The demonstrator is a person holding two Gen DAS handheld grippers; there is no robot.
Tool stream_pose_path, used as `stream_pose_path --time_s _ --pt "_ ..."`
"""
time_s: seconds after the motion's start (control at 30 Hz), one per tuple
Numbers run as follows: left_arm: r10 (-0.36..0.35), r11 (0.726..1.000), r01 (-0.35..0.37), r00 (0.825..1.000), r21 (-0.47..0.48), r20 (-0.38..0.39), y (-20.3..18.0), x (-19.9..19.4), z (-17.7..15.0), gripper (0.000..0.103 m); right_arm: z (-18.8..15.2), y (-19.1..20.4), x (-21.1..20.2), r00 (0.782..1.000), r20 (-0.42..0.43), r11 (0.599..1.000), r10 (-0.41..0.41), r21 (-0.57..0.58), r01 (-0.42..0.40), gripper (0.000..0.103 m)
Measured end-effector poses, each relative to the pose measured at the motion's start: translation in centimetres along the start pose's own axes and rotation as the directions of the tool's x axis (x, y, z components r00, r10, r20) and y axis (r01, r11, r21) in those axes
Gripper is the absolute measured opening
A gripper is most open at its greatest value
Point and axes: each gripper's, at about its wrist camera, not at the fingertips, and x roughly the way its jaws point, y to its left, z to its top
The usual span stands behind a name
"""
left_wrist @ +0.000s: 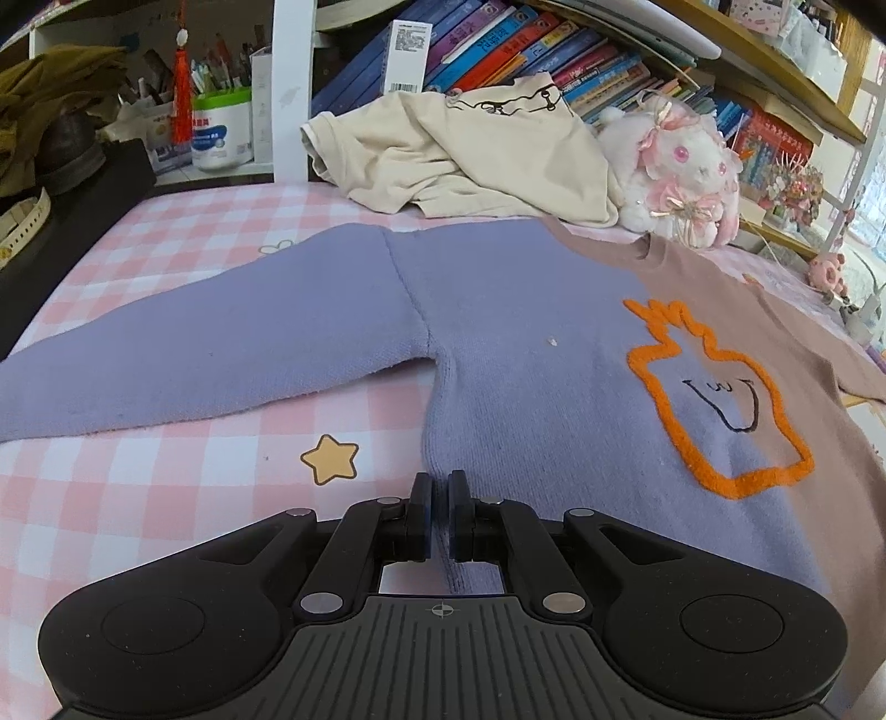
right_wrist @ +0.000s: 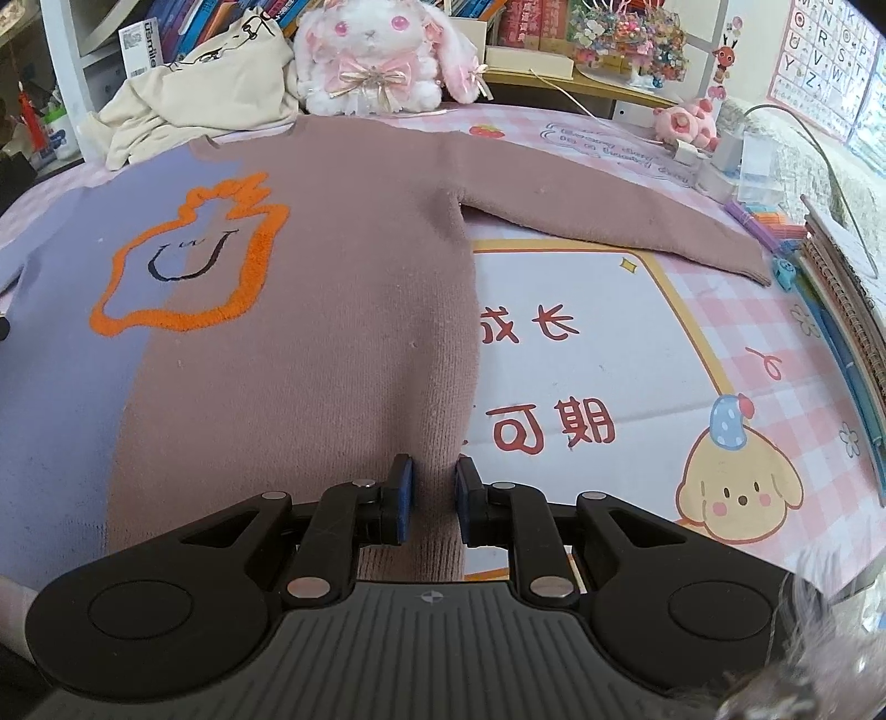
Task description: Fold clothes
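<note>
A knitted sweater, lilac [left_wrist: 498, 332] on one half and brown [right_wrist: 343, 266] on the other, lies flat and face up on the pink checked cover [left_wrist: 166, 471]. An orange outlined figure [left_wrist: 720, 399] sits on its chest. Both sleeves are spread outwards: the lilac sleeve [left_wrist: 194, 354] in the left wrist view, the brown sleeve [right_wrist: 609, 216] in the right wrist view. My left gripper [left_wrist: 440, 487] is shut on the lilac bottom corner, at the side edge. My right gripper [right_wrist: 433, 471] is shut on the brown bottom corner, with a fold of knit bunched between its pads.
Behind the sweater's collar lie a crumpled cream garment [left_wrist: 459, 155] and a white and pink plush rabbit [right_wrist: 371, 55]. Bookshelves [left_wrist: 526, 50] rise behind them. Notebooks [right_wrist: 841, 288], a charger with its cable [right_wrist: 731, 149] and a small pink toy [right_wrist: 686, 119] line the right side.
</note>
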Motion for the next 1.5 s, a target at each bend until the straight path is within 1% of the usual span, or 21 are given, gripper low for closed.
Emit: stream_pose_path --time_s 0.13,0.17,0.23,0.3,0.33,0.37,0.4,0.43,0.47,0.5,0.6,0.67,0.7,0.87,0.93,1.1,1.2,1.3,1.4,1.47,1.5 --pt "0.004 1.000 -0.004 1.000 0.019 -0.007 -0.1 0.2 0.3 0.005 -0.2 0.2 -0.1 1.000 0.007 1.000 -0.010 -0.003 0.010 0.017" --pt "0.007 1.000 -0.006 1.000 0.022 -0.012 -0.1 0.1 0.4 0.008 -0.2 0.2 -0.1 1.000 0.007 1.000 -0.013 -0.002 0.013 0.018" --pt "0.011 1.000 -0.011 1.000 0.010 -0.008 0.2 -0.6 0.3 0.011 0.0 0.1 -0.2 1.000 0.009 1.000 -0.018 0.006 0.018 0.025" --pt "0.005 1.000 -0.004 1.000 -0.009 0.027 0.7 -2.1 0.0 0.016 0.2 0.2 -0.7 0.999 0.036 1.000 -0.022 0.014 0.022 0.033" --pt "0.009 1.000 -0.008 0.999 -0.017 0.050 1.1 -2.9 -0.2 0.025 0.3 0.3 -1.0 0.998 0.056 1.000 -0.024 0.019 0.023 0.043" --pt "0.019 0.999 -0.017 0.997 -0.027 0.069 1.5 -3.7 -0.5 0.037 0.4 0.5 -1.4 0.997 0.074 0.999 -0.024 0.025 0.023 0.049" --pt "0.030 0.999 -0.027 0.996 -0.038 0.087 1.9 -4.5 -0.9 0.045 0.6 0.7 -1.7 0.996 0.091 0.999 -0.025 0.031 0.022 0.056" --pt "0.044 0.998 -0.038 0.993 -0.052 0.108 2.4 -5.3 -1.3 0.062 0.8 0.9 -2.0 0.994 0.104 0.999 -0.017 0.039 0.013 0.061" --pt "0.059 0.996 -0.050 0.990 -0.069 0.131 2.8 -6.1 -1.8 0.073 1.0 1.2 -2.1 0.994 0.113 0.999 -0.008 0.045 0.003 0.064" --pt "0.076 0.995 -0.064 0.986 -0.082 0.149 3.2 -6.8 -2.3 0.075 1.3 1.6 -2.2 0.993 0.119 0.999 0.001 0.050 -0.007 0.071" --pt "0.128 0.988 -0.109 0.977 -0.111 0.173 4.1 -8.2 -3.4 0.078 1.9 3.0 -2.5 0.989 0.146 0.998 0.024 0.049 -0.032 0.080" --pt "0.181 0.978 -0.158 0.967 -0.135 0.177 4.9 -8.6 -3.8 0.090 2.2 4.1 -2.7 0.985 0.168 0.998 0.037 0.034 -0.043 0.082" --pt "0.207 0.972 -0.181 0.962 -0.153 0.176 5.3 -8.7 -3.9 0.092 2.2 4.6 -2.8 0.984 0.173 0.999 0.044 0.019 -0.048 0.083" --pt "0.291 0.935 -0.243 0.942 -0.259 0.166 8.3 -8.9 -4.6 0.093 2.0 6.8 -3.0 0.981 0.180 0.996 0.075 -0.064 -0.065 0.083" --pt "0.296 0.922 -0.239 0.942 -0.305 0.159 9.7 -8.6 -4.9 0.093 1.9 7.3 -3.0 0.982 0.175 0.994 0.075 -0.089 -0.060 0.084" --pt "0.318 0.876 -0.232 0.937 -0.423 0.146 13.1 -7.8 -4.8 0.092 1.3 6.9 -3.1 0.986 0.161 0.995 0.053 -0.090 -0.039 0.085" --pt "0.337 0.855 -0.242 0.931 -0.458 0.139 14.6 -6.8 -4.1 0.092 0.9 6.1 -3.2 0.988 0.153 0.998 0.027 -0.066 -0.017 0.085" --pt "0.354 0.845 -0.247 0.923 -0.475 0.151 15.5 -6.1 -3.6 0.091 0.7 5.3 -3.3 0.990 0.142 0.999 -0.001 -0.036 0.006 0.085" --pt "0.399 0.827 -0.281 0.904 -0.486 0.156 16.1 -5.4 -3.1 0.091 0.7 5.0 -3.3 0.991 0.132 1.000 -0.005 -0.030 0.009 0.085" --pt "0.428 0.814 -0.298 0.889 -0.499 0.166 16.7 -5.0 -2.7 0.083 0.6 5.1 -3.3 0.992 0.129 0.999 -0.002 -0.046 0.008 0.085" --pt "0.432 0.805 -0.294 0.886 -0.516 0.169 17.3 -4.8 -2.6 0.080 0.5 5.2 -3.3 0.992 0.128 0.998 -0.001 -0.055 0.008 0.085"
